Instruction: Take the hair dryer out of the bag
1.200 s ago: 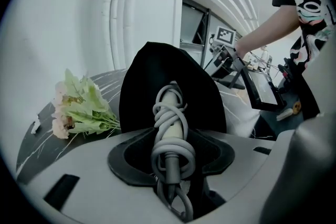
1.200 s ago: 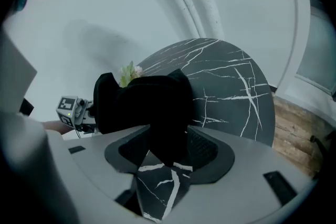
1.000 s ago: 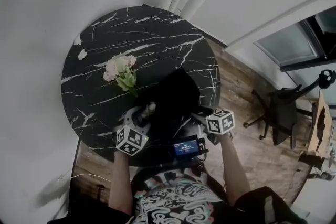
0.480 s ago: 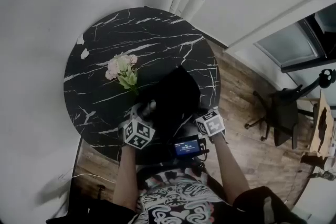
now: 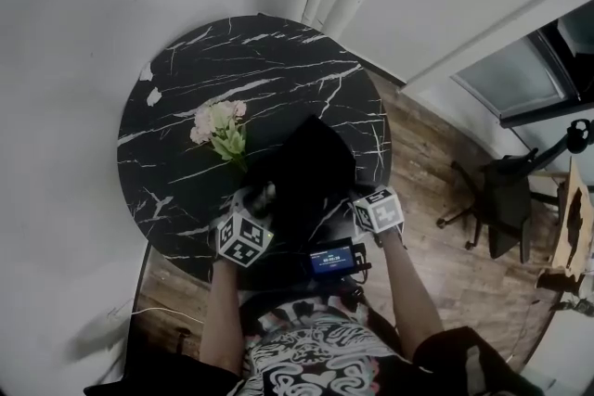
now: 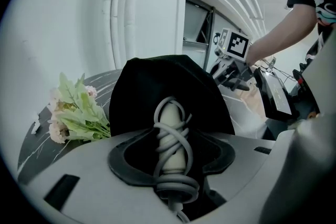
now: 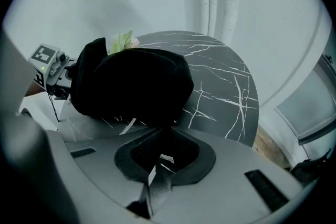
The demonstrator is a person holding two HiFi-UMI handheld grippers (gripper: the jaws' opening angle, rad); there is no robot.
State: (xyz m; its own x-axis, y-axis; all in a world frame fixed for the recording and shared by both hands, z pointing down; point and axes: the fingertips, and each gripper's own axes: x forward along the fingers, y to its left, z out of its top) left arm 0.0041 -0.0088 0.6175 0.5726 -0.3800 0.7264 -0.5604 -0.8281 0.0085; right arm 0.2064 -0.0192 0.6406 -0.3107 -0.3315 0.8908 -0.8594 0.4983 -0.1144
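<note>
A black bag (image 5: 314, 164) lies on the round black marble table (image 5: 260, 60). From its near left opening sticks the pale hair dryer (image 5: 264, 193) handle, wound with grey cord (image 6: 170, 134). My left gripper (image 5: 255, 210) is closing on that handle, which fills the gap between its jaws (image 6: 170, 162). My right gripper (image 5: 351, 207) is at the bag's near right edge. Its jaws are closing and stand almost together on black bag fabric (image 7: 160, 157). The rest of the dryer is hidden inside the bag (image 7: 131, 84).
A bunch of pink flowers with green leaves (image 5: 218, 127) lies left of the bag, close to the left gripper (image 6: 73, 113). A small device with a blue screen (image 5: 331, 260) hangs at the person's chest. An office chair (image 5: 497, 199) stands on the wooden floor at right.
The right gripper's marker cube has shifted a little left, toward the bag's near edge. The left gripper and the dryer handle have stayed about where they were.
</note>
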